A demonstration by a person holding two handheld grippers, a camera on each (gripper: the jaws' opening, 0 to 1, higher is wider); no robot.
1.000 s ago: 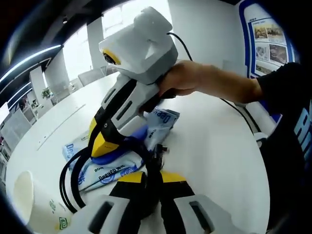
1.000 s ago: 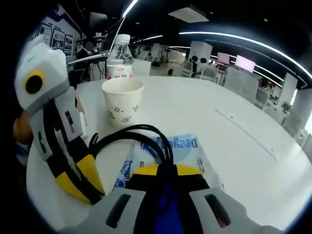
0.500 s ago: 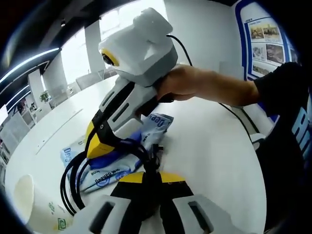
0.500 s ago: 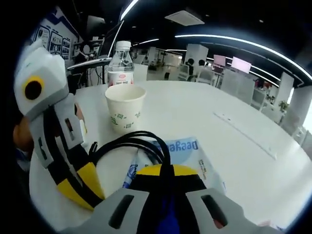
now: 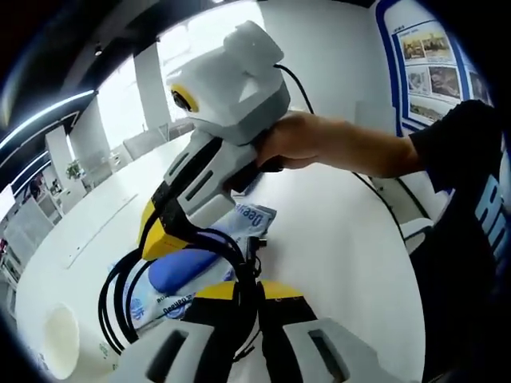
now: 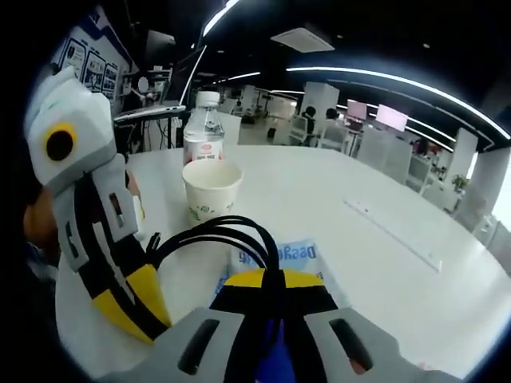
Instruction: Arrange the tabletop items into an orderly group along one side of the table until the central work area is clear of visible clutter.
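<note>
Bottle (image 6: 206, 132) stands behind cup (image 6: 211, 190); wipes pack (image 6: 281, 259) lies nearer.

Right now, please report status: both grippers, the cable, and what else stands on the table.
Both grippers shut on black cable: right gripper, left gripper. Wet-wipes pack beneath. Paper cup and water bottle stand beyond, on white table.

A blue-and-white wipes pack (image 6: 299, 257) lies flat; a looped black cable (image 5: 120, 291) rests across it, near a paper cup (image 6: 211, 190) and water bottle (image 6: 204, 136).

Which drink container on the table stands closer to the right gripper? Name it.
The paper cup, white and open-topped. The capped water bottle with the red label stands just behind it, farther from the right gripper.
</note>
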